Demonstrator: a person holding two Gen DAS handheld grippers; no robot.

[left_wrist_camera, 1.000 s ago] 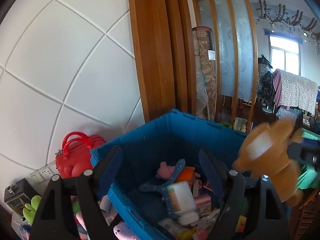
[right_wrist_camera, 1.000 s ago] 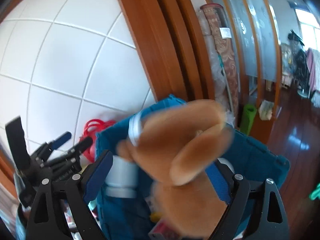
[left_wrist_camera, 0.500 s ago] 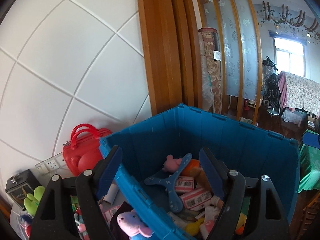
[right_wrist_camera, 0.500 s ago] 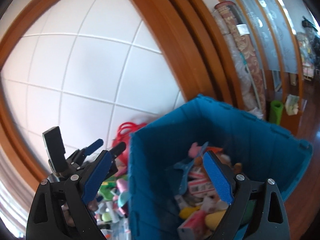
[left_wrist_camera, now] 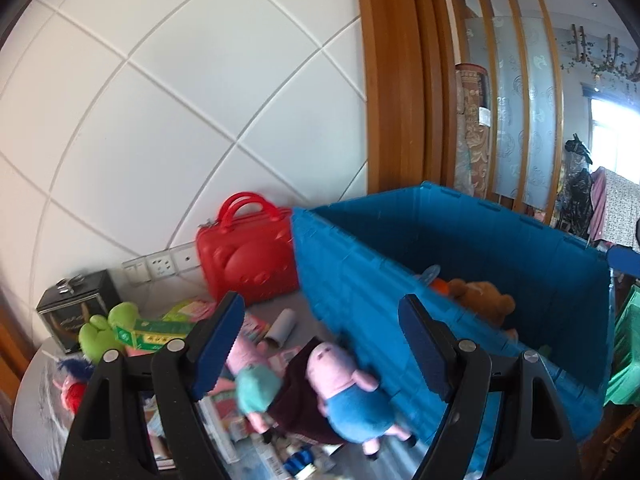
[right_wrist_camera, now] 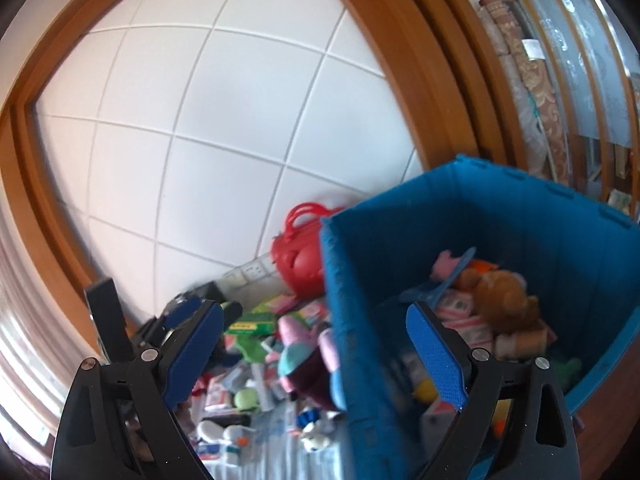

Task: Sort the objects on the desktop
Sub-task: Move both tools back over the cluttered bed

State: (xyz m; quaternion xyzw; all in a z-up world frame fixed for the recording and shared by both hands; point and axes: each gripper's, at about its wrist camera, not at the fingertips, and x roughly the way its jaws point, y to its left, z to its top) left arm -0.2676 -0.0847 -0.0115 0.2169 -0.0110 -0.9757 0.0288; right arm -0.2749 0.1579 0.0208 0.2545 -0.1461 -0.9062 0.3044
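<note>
Brown teddy bear now in blue bin, right gripper's fingers empty.

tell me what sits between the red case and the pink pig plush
A grey tube on the table, between the red case and pig plush; left wrist view.

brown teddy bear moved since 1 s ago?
Yes. It left the right tongs, now open, and lies inside the blue bin, teddy bear on the boxes.

Left wrist view looking down over table clutter, right wrist view angled above, both near and sharing the blue bin (also red case).
</note>
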